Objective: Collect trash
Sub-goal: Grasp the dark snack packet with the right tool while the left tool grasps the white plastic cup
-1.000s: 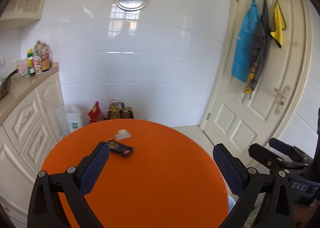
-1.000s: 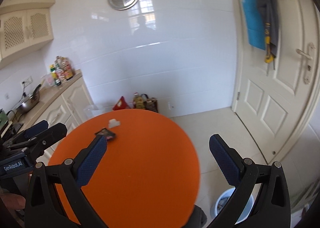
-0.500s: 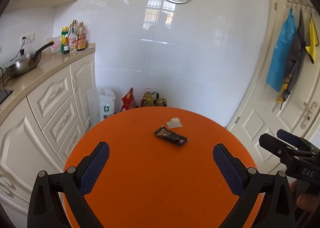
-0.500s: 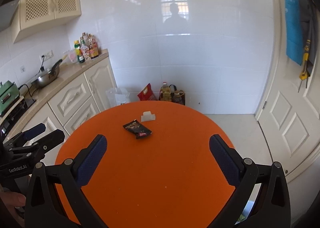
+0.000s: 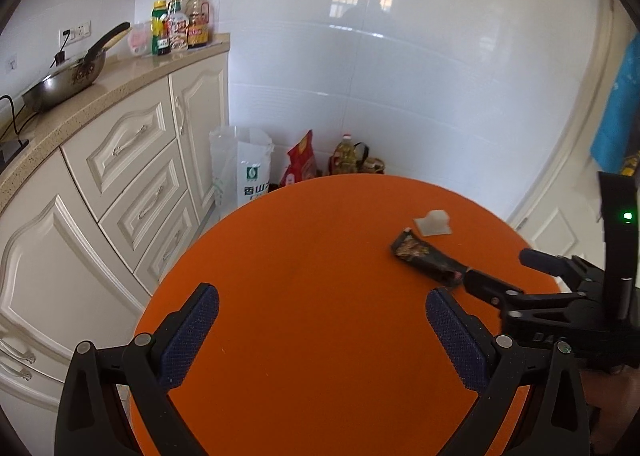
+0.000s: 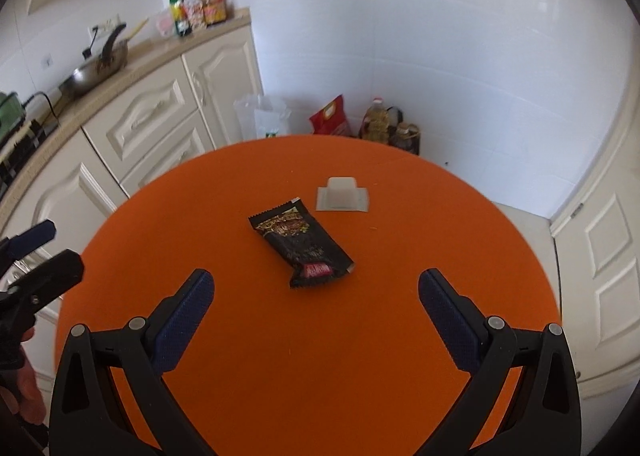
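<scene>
A black snack wrapper (image 6: pixel 304 246) lies flat on the round orange table (image 6: pixel 240 356), with a small clear plastic cup (image 6: pixel 342 196) just beyond it. My right gripper (image 6: pixel 316 296) hovers open just short of the wrapper, nothing between its fingers. In the left wrist view the wrapper (image 5: pixel 426 260) and the cup (image 5: pixel 434 222) sit at the right, and my left gripper (image 5: pixel 322 320) is open over bare table, well left of them. The right gripper (image 5: pixel 520 276) shows there with its tips at the wrapper's near end. The left gripper (image 6: pixel 36 252) appears at the left edge of the right wrist view.
White cabinets (image 5: pixel 132 184) under a counter with a wok (image 5: pixel 60 84) and bottles (image 5: pixel 180 26) stand left. A white bag (image 5: pixel 240 170), a red bag (image 5: pixel 300 162) and oil bottles (image 5: pixel 348 156) sit on the floor behind the table. A door (image 6: pixel 600 256) is at right.
Both views have swung left and dipped toward the table. The right gripper has closed in on the wrapper; the left gripper now faces the table's left part. Both stay open.
</scene>
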Available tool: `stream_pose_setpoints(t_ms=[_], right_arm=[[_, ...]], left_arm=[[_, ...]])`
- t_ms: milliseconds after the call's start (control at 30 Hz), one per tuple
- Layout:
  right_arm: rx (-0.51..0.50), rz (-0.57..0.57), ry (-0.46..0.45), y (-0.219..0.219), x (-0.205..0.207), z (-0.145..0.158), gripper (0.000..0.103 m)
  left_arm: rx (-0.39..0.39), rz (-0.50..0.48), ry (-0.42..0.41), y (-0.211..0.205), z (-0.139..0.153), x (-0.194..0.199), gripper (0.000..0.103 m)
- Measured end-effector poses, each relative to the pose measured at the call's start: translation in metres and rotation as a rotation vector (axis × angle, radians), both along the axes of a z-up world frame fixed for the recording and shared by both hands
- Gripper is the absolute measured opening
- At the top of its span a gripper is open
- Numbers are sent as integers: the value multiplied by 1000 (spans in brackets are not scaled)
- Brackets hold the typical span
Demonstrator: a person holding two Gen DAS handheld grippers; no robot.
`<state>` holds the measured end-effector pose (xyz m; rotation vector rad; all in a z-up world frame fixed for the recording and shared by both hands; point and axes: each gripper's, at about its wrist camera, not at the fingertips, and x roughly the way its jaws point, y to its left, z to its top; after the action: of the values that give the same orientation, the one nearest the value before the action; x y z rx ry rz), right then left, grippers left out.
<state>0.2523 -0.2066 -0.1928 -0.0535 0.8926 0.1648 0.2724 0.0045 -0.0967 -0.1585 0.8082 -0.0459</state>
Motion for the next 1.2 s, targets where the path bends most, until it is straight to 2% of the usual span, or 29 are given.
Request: stream_pose_setpoints(t_ms=[133, 200, 233, 333, 400, 467, 600, 933, 1200], right_arm=[[-54, 57, 65, 11, 38, -32, 99], [-67, 82, 95, 13, 51, -45, 84], [-82, 94, 104, 14, 55, -50, 82], [-86, 132, 66, 13, 51, -52, 76], [-75, 143, 52, 10, 45, -52, 54], [-67, 131, 64, 4, 37, -51, 38], [-13, 107, 92, -11, 24, -47, 20], [96, -54, 75, -62, -4, -35, 16], [154, -122, 64, -92, 14, -34, 16]], left_arm=[[3, 19, 43, -8, -15, 51, 102], [0, 31, 61, -10, -22, 74, 102], [-1, 34, 67, -10, -26, 84, 102], [-1, 35, 79, -18, -34, 107, 102], [-1, 27, 88, -24, -39, 124, 102], [0, 13, 87, -35, -39, 141, 102], [10, -24, 72, -56, -37, 165, 102], [50, -163, 50, -126, -34, 238, 102], [111, -280, 75, -191, -72, 284, 102]])
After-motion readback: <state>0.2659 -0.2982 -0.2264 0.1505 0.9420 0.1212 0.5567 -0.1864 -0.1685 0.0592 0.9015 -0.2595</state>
